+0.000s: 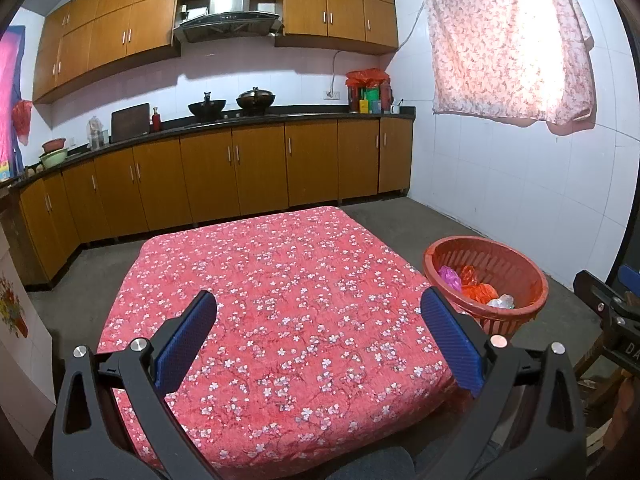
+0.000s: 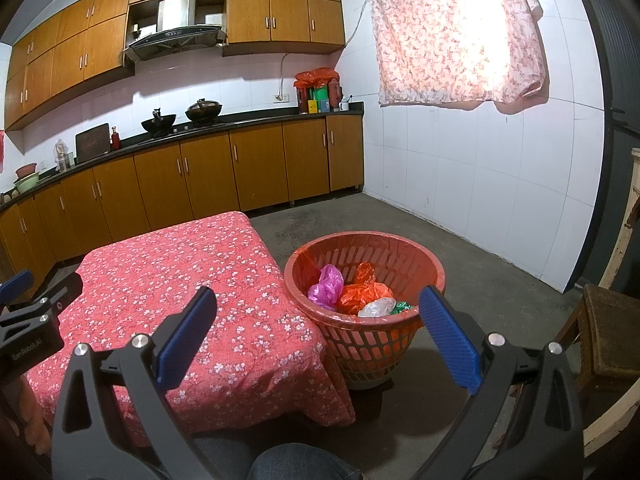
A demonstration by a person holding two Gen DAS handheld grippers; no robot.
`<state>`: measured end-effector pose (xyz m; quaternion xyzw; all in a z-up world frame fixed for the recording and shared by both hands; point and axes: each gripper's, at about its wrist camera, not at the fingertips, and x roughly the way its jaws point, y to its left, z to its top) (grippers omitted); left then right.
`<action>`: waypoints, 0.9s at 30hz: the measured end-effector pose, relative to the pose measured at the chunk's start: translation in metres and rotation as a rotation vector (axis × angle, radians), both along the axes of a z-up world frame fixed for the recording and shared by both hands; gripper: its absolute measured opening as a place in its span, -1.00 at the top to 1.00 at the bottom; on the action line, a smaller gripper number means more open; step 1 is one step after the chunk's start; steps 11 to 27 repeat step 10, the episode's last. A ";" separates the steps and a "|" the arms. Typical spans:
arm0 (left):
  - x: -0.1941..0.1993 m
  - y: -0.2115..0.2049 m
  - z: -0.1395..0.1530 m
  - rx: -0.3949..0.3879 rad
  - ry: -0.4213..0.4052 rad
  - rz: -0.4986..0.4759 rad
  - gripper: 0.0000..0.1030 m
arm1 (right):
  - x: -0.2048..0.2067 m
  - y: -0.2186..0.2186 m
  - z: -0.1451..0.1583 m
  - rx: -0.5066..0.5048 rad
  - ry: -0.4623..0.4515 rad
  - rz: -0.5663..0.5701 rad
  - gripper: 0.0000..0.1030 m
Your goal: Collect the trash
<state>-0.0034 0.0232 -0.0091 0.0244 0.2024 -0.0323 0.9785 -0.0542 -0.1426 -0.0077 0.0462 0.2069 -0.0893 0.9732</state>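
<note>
A home kitchen with orange-brown wooden cabinets (image 1: 256, 168), white tiled walls and a grey concrete floor holds a low worktop draped in a red cloth printed with small white blossoms (image 1: 276, 304). The left claw (image 1: 318, 322) hovers above that cloth, its blue-padded fingers spread wide with nothing between them. The right claw (image 2: 318, 320) is likewise released and empty, held over the worktop's right edge. Just beyond it, touching the cloth's side, stands a round red slatted plastic basket (image 2: 432, 268) on the floor. Inside lie crumpled plastic bags: a pink one (image 2: 326, 284), an orange one (image 2: 360, 294), a white one (image 2: 378, 307) and a green scrap. No loose trash shows on the cloth, so the collecting looks finished or nearly so. To close out well, check the floor around the basket before lowering either claw.
</note>
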 end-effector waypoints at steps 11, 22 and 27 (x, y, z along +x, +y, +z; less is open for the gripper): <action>0.000 0.002 -0.002 0.000 0.003 0.002 -0.96 | -0.002 0.006 -0.002 0.005 -0.002 -0.004 -0.91; 0.000 0.002 -0.002 0.000 0.003 0.002 -0.96 | -0.002 0.006 -0.002 0.005 -0.002 -0.004 -0.91; 0.000 0.002 -0.002 0.000 0.003 0.002 -0.96 | -0.002 0.006 -0.002 0.005 -0.002 -0.004 -0.91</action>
